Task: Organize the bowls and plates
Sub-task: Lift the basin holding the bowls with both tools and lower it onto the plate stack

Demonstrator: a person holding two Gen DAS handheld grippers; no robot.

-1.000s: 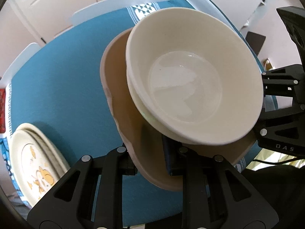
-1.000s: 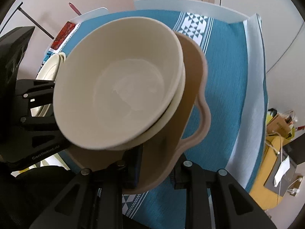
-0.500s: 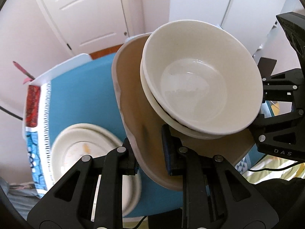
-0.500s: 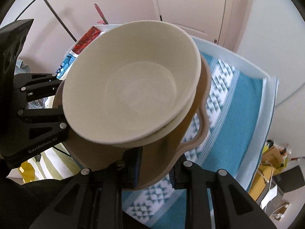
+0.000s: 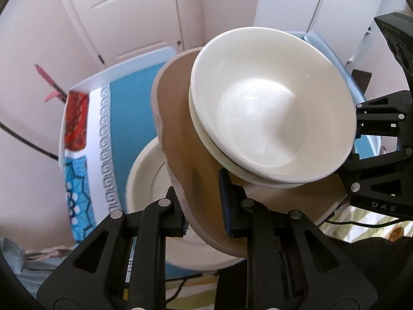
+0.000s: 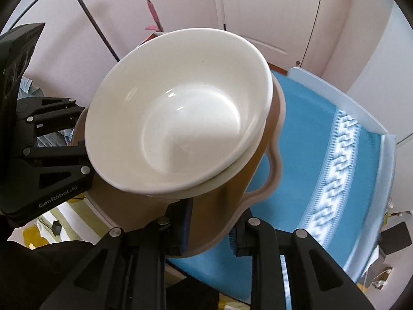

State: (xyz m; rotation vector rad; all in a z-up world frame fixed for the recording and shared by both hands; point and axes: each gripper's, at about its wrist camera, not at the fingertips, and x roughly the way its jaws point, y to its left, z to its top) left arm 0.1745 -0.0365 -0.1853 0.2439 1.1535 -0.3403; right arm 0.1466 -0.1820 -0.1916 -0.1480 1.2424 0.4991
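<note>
— Look at the fingers point(image 5: 224, 201) of the left gripper point(image 5: 202, 208): clamped narrow on the near rim of the tan plate point(image 5: 180, 139), one blue pad above the plate and the other below it.

— And the right gripper point(image 6: 210, 223)?

— The same. Its jaws are pinched on the opposite rim of that tan plate point(image 6: 260, 180), beside the wavy bulge in the edge. So the plate hangs between the two grippers, clear of the table, tilted rather than level.

— What rides on it?

— Two cream bowls, nested. The top bowl point(image 5: 271, 103) sits inside the lower bowl point(image 5: 258, 178), of which only a thin band of rim shows. From the right side the top bowl point(image 6: 178, 113) fills most of the view; it is glossy inside and holds nothing.

— And under all that?

— The table with the teal cloth point(image 5: 129, 108), which has a white key-pattern border point(image 6: 333, 170). On the cloth, directly below the left gripper, lies a stack of cream plates point(image 5: 147, 175), partly hidden by the tan plate. The carried plate does not touch them.

— Further out?

— A red patch and a blue flowered patch point(image 5: 77, 183) at the cloth's end, then a white panelled door point(image 6: 268, 18) and pale pink walls. Each camera also catches the other gripper's black body at the edge of its view.
</note>
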